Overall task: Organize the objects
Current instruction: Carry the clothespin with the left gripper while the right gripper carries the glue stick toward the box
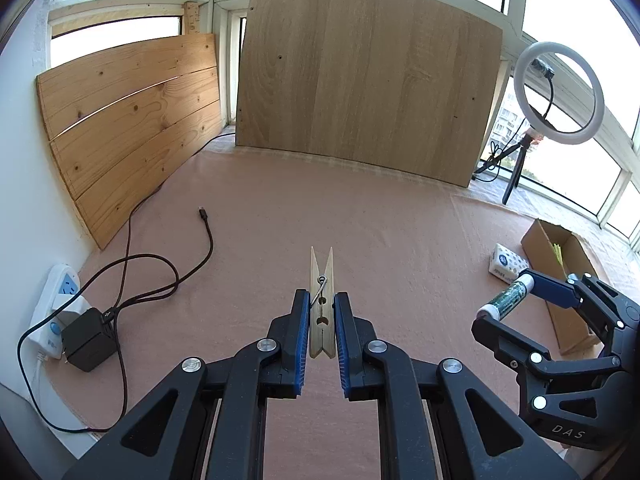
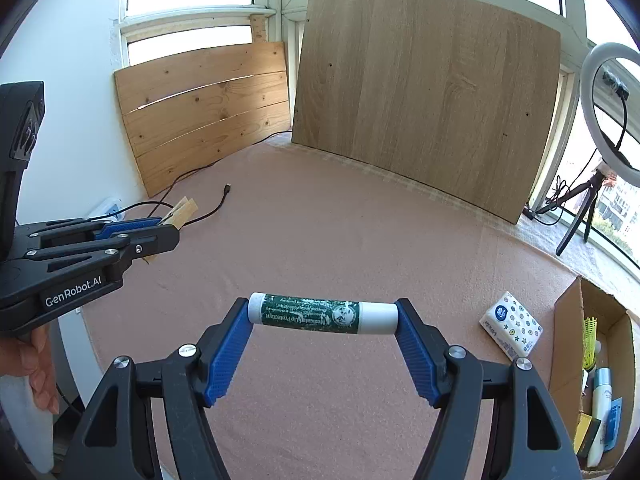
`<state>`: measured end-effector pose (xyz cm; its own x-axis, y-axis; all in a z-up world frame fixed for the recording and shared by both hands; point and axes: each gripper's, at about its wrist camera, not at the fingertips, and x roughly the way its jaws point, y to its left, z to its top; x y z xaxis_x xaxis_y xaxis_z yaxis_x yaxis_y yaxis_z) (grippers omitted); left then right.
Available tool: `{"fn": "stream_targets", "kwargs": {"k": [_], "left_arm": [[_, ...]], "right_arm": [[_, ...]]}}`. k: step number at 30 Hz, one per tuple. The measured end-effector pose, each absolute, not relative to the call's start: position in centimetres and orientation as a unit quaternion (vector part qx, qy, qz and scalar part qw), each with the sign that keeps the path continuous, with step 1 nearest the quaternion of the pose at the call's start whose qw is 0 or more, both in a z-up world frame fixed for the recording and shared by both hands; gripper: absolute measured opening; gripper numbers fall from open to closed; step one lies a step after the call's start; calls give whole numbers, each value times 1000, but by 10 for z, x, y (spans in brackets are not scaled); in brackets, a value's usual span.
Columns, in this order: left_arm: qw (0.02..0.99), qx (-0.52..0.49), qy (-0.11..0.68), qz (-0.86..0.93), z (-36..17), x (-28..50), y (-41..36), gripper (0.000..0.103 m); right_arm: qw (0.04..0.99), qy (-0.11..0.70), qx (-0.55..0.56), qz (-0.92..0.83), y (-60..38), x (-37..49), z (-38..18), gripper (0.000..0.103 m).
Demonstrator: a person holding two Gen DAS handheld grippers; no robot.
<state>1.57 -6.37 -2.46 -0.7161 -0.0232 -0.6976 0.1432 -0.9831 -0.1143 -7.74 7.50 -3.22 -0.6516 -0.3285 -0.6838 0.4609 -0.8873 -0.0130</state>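
Presently the left gripper [image 1: 322, 320] has its blue ribbed pads closed on a pale wooden spring clothespin [image 1: 321, 300], which stands lengthwise between them, its split tips pointing away from the camera, clear of the pink cloth-covered tabletop [image 1: 360, 220]. The right gripper [image 2: 323, 316] clamps a green-labelled white-capped lip balm tube [image 2: 322, 313] end to end, the tube lying crosswise between the pads, also off the cloth. Near the right edge of the table sits an open brown cardboard box [image 2: 568, 312] holding a few small items; a white patterned tissue pack [image 2: 511, 330] lies just beside it. At the left, a black charger [image 1: 86, 344] is plugged into a white power strip [image 1: 60, 292], with a black cable [image 1: 206, 236] trailing over the cloth. Two wooden boards [image 1: 368, 80] lean against the windows behind, and a white ring light [image 1: 560, 92] stands at the far right.
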Motion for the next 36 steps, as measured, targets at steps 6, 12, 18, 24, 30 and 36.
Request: {"fn": "stream_targets", "kwargs": {"k": [6, 12, 18, 24, 30, 36], "left_arm": [[37, 375, 97, -921, -27, 17, -67, 13], [2, 367, 118, -923, -21, 26, -75, 13], [-28, 347, 125, -929, -4, 40, -99, 13], [-55, 328, 129, -934, 10, 55, -116, 13], [-71, 315, 134, -937, 16, 64, -132, 13], [-76, 314, 155, -934, 4, 68, -146, 13]], "right_arm": [[222, 95, 356, -903, 70, -77, -23, 68], [193, 88, 381, -900, 70, -81, -13, 68], [145, 59, 390, -907, 68, -77, 9, 68], [114, 50, 397, -909, 53, -70, 21, 68], [114, 77, 387, -912, 19, -70, 34, 68], [109, 110, 394, -906, -5, -73, 34, 68]]}}
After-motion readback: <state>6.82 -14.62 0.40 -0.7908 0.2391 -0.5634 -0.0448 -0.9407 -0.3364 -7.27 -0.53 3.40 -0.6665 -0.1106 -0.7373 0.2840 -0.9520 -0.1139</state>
